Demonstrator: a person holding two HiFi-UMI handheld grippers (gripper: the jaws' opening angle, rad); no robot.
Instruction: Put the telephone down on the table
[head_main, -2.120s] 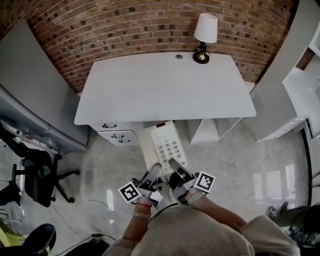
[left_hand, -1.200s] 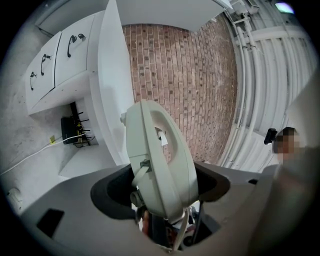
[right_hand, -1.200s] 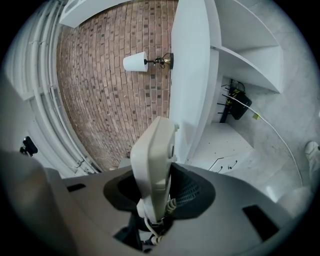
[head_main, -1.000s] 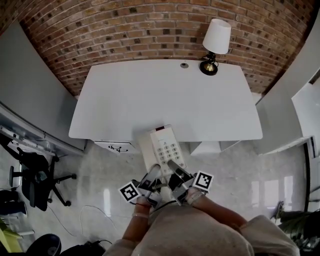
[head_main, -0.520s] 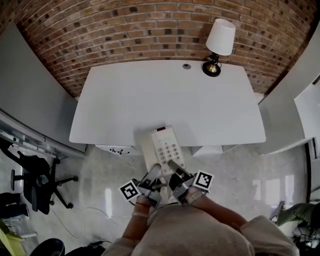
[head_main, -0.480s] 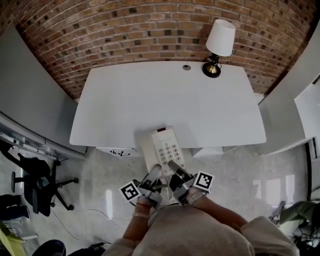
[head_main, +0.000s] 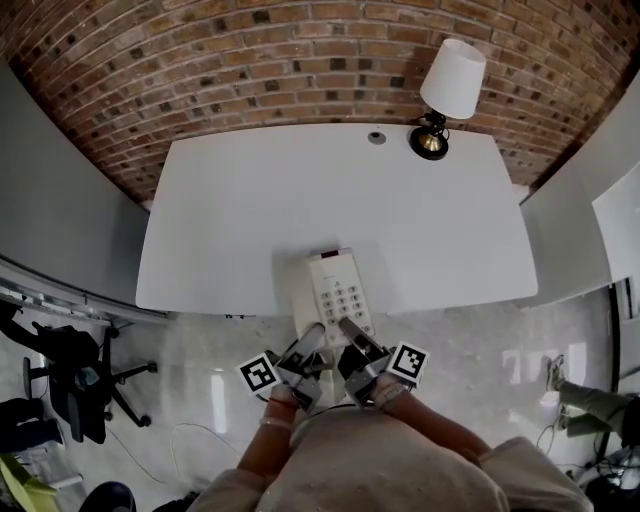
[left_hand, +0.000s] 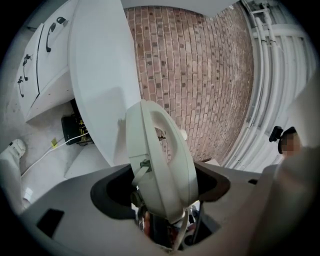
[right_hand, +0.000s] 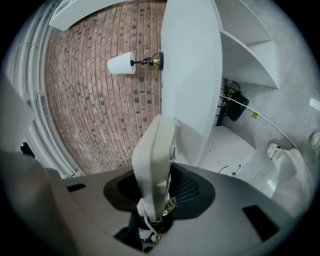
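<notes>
As it lies face-up, the off-white telephone (head_main: 331, 272) shows its keypad (head_main: 346, 302).

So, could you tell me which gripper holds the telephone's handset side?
The left gripper: its jaws close on the telephone at the handset side, whereas the right gripper holds the keypad side.

Lamp (head_main: 450, 95), white shade, just in front of brick wall (head_main: 250, 70), right end. Black office chair (head_main: 70, 385) well off the wall, far left.
</notes>
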